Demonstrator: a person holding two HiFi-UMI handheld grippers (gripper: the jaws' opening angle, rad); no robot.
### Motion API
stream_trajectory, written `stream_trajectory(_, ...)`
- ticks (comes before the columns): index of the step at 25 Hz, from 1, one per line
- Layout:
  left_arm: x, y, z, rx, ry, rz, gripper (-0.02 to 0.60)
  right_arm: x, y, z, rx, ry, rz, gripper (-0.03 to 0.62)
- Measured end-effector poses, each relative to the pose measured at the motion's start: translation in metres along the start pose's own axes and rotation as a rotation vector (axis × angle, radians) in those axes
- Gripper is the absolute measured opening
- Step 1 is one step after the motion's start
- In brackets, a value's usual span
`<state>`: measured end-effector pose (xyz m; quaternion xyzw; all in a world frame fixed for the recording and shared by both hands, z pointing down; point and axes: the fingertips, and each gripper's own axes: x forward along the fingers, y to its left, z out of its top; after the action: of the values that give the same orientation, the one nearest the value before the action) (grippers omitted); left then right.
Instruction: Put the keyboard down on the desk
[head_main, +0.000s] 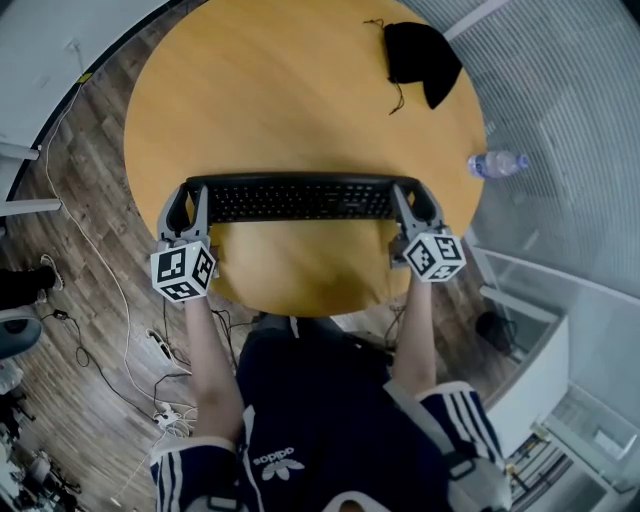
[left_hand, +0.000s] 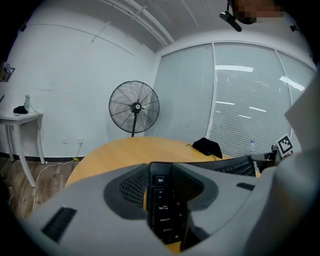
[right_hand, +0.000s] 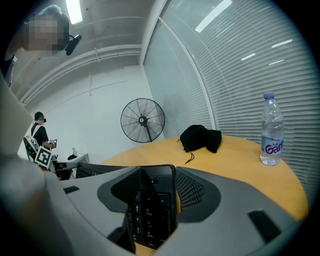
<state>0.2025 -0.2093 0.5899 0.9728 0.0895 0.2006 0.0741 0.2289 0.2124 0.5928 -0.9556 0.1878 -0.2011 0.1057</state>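
The round wooden desk (head_main: 300, 90) has a black keyboard (head_main: 300, 200) level over its near half. The left gripper (head_main: 186, 208) and right gripper (head_main: 414, 206) clamp the keyboard's 2 ends. A black pouch (head_main: 420, 55) lies on the desk's far side, and a bottle (head_main: 497, 163) at its right edge.

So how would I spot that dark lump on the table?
Start at the round wooden table. Near its far edge, beyond the keyboard, lies a black cloth pouch. It alone is soft and crumpled, trailing a thin cord, unlike the clear bottle.
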Motion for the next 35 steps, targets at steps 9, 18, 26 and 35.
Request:
stream_trajectory(9, 0.024, 0.005, -0.002, -0.001, 0.020, 0.018, 0.144, 0.026, -0.015, -0.008, 0.034, 0.043, -0.014, 0.198)
stream_trajectory(18, 0.054, 0.011, -0.019, -0.023, 0.069, 0.022, 0.143, 0.050, -0.031, -0.024, 0.082, 0.125, -0.046, 0.198)
stream_trajectory(26, 0.071, 0.014, -0.036, -0.022, 0.127, 0.019, 0.143, 0.062, -0.043, -0.042, 0.113, 0.198, -0.063, 0.198)
stream_trajectory(35, 0.079, 0.015, -0.046, 0.016, 0.196, 0.037, 0.144, 0.068, -0.048, -0.055, 0.109, 0.270, -0.086, 0.198)
